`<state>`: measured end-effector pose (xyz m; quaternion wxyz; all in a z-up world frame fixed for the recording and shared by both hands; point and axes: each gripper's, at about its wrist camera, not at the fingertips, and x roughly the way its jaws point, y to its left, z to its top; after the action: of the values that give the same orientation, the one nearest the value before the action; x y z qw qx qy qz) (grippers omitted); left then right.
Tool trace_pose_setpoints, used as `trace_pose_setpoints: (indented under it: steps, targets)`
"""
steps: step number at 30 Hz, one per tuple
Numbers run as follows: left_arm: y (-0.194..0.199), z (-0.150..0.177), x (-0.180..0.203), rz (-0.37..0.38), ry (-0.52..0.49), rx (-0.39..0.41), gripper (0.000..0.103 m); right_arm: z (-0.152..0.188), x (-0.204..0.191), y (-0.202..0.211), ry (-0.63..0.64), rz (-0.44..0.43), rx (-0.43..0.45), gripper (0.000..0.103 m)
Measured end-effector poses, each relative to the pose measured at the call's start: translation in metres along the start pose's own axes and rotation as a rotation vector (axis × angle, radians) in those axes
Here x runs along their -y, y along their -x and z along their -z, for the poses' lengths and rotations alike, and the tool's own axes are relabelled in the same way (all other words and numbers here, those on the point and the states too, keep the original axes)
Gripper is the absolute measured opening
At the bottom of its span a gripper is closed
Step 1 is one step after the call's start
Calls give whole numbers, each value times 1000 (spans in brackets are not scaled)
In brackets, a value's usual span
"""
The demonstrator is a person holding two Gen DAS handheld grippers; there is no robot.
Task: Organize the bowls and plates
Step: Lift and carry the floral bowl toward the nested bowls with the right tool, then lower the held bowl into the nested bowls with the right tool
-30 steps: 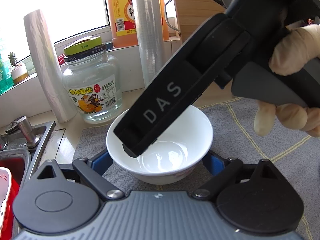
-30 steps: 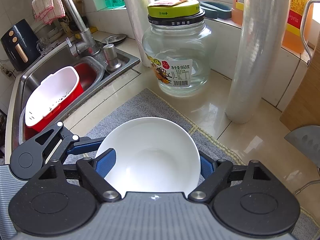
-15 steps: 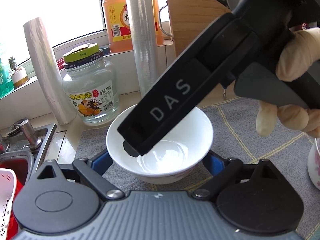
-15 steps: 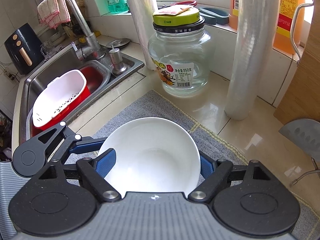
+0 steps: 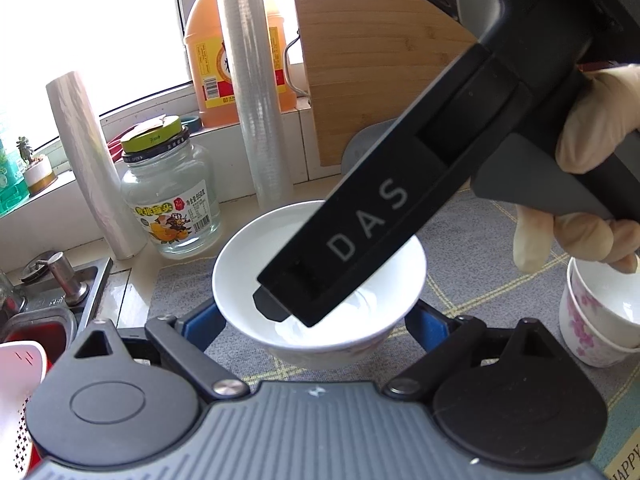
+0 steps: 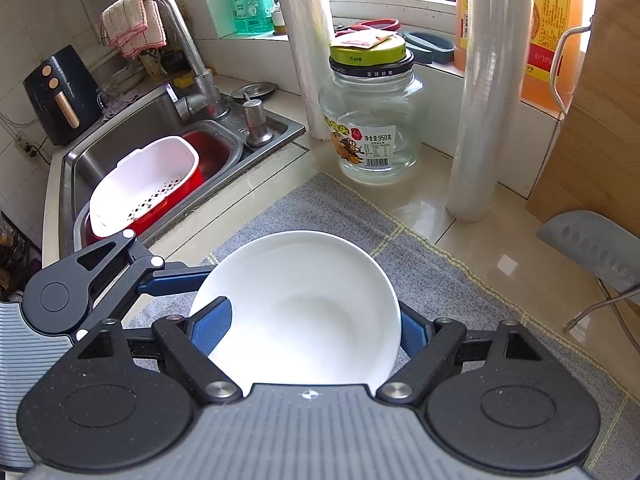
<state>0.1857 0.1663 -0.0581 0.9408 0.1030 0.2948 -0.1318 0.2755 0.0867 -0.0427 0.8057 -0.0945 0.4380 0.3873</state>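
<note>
Right gripper (image 6: 316, 324) blue pads clamped on opposite sides of a plain white round ceramic bowl (image 6: 296, 304), holding it above the grey woven mat with yellow stripes (image 6: 320, 208); left gripper (image 5: 316, 320) jaws also spread wide around the same bowl, blue pads at its outer sides, firm contact unclear; gloved right hand (image 5: 592, 160) on black handle; white cup with pink flower print (image 5: 592, 320) sits on mat to the right; clear glass jar with yellow-green lid (image 6: 370, 120) beyond mat near steel sink (image 6: 132, 140)
</note>
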Motion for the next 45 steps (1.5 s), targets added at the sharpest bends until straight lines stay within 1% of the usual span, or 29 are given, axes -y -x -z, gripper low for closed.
trace_pose_setpoints:
  steps: [10,18,23,32,40,45]
  targets:
    - [23,1,16,25,-18,-3,95,21,-11,28,-3,-8,12,89]
    - [39,-4,32,61,-34,6,95,38,-9,51,-25,0,25,89]
    - [47,-8,44,90,-62,16,95,48,-6,68,-37,17,31,89]
    - [58,-17,74,146,-117,57,95,71,3,103,-70,77,56,89]
    - [64,-23,108,222,-160,91,95,100,16,135,-122,151,79,89]
    - [64,-25,128,270,-177,96,95,119,22,151,-151,191,82,89]
